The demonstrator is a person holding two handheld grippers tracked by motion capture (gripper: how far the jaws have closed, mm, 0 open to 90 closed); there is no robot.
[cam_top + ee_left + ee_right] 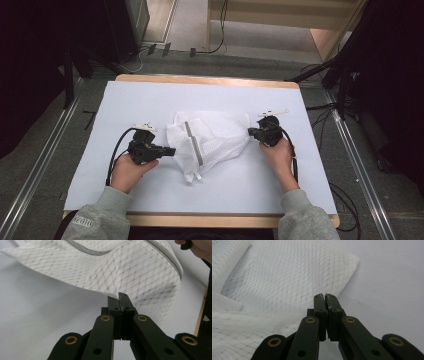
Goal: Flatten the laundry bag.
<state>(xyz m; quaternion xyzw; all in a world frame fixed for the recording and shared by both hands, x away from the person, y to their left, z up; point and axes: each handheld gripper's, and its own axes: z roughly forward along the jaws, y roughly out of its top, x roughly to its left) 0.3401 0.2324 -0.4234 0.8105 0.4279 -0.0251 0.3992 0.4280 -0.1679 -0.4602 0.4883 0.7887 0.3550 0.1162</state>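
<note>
A white mesh bag (215, 140) with a grey zipper (194, 144) lies crumpled in the middle of the table. My left gripper (171, 150) comes in from the left and is shut on the bag's left edge (119, 295). That edge is lifted off the cover, and the mesh hangs over the jaws. My right gripper (250, 133) is at the bag's right end, jaws shut. The fabric there draws to a point at its tips. In the right gripper view the mesh (287, 282) spreads out beyond the shut tips (324, 296), and a raised fold runs in under them from the left.
A pale cover (150, 100) spreads over the wooden table (210, 80). Cables trail from both grippers toward the table's near edge. Dark stands and rails flank the table, and cables lie on the floor beyond the far edge.
</note>
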